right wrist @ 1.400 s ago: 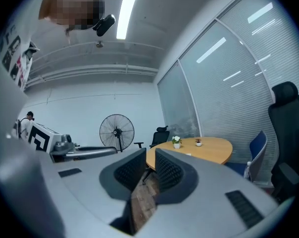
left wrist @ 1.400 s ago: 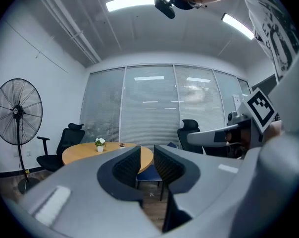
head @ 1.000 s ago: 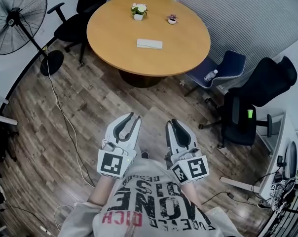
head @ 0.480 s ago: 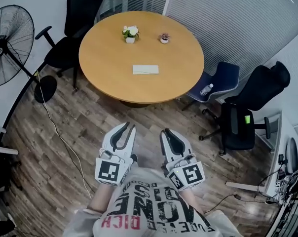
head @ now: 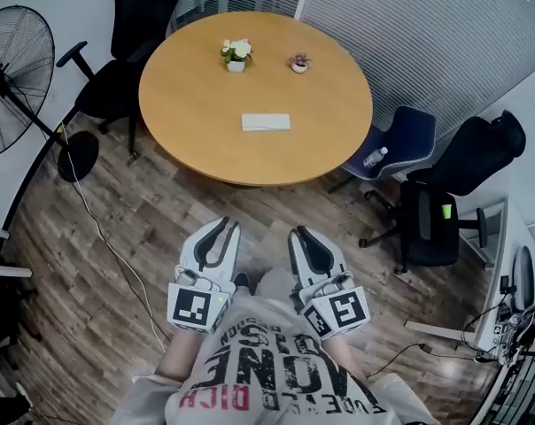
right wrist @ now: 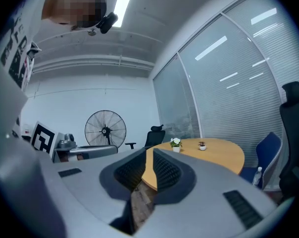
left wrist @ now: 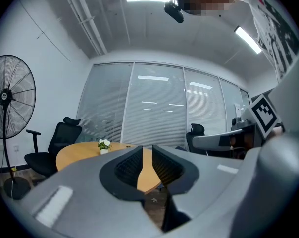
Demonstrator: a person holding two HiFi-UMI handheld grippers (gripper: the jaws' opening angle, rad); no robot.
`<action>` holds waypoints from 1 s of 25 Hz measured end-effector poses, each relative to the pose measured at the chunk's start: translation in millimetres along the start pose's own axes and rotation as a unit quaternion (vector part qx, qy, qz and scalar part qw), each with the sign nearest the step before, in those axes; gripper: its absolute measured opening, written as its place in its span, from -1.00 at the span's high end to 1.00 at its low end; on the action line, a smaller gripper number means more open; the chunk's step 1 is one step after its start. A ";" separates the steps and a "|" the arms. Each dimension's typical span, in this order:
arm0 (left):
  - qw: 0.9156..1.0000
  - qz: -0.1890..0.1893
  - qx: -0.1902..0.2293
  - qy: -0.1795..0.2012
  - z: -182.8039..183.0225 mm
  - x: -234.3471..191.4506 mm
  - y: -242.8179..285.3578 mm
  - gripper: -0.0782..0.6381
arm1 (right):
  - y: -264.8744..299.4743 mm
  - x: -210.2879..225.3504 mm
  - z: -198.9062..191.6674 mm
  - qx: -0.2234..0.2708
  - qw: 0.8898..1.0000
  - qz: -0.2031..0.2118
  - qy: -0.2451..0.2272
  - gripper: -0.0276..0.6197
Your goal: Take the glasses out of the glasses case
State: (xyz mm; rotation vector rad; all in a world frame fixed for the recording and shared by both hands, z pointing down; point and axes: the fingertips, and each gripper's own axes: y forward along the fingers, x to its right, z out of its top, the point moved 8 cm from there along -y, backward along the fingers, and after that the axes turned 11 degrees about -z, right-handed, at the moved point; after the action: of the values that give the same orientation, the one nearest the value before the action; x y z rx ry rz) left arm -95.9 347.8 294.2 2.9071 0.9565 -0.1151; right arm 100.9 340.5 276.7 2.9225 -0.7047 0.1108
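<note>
Both left tongs (head: pixel 225 225) and right tongs (head: pixel 296 234) stand slightly spread and empty, the left's jaws just closing. Open floor (head: pixel 174 209) reaches the worktop (head: pixel 188 127) edge, with the glasses case (head: pixel 266 121) at its centre and a blue chair (head: pixel 411 131) flanking.

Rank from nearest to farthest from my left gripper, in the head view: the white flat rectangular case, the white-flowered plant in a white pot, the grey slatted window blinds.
1. White flat rectangular case, middle of the table.
2. White-flowered plant in a white pot, table's far side.
3. Grey slatted window blinds, beyond the table.
</note>
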 end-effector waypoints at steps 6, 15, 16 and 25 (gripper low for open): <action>1.000 0.014 -0.002 0.004 -1.7 -7.1 14.7 0.59 | 17.6 13.9 -1.7 -0.005 1.000 0.009 0.008 0.84; 0.999 0.052 0.002 0.000 1.9 -25.0 64.2 0.59 | 72.1 59.4 5.6 -0.008 0.999 0.045 0.013 0.83; 0.998 0.057 0.002 0.000 3.6 -27.1 72.9 0.58 | 79.2 67.0 7.7 -0.007 0.999 0.048 0.013 0.84; 0.995 0.092 0.031 0.021 9.6 -46.7 142.0 0.58 | 135.3 127.8 19.2 -0.006 0.997 0.077 0.007 0.84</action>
State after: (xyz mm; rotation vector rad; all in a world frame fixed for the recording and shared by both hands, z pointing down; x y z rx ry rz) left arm -49.3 205.5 296.5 3.0487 0.6983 -0.0736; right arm 153.1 161.1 285.9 2.8496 -0.9250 0.1418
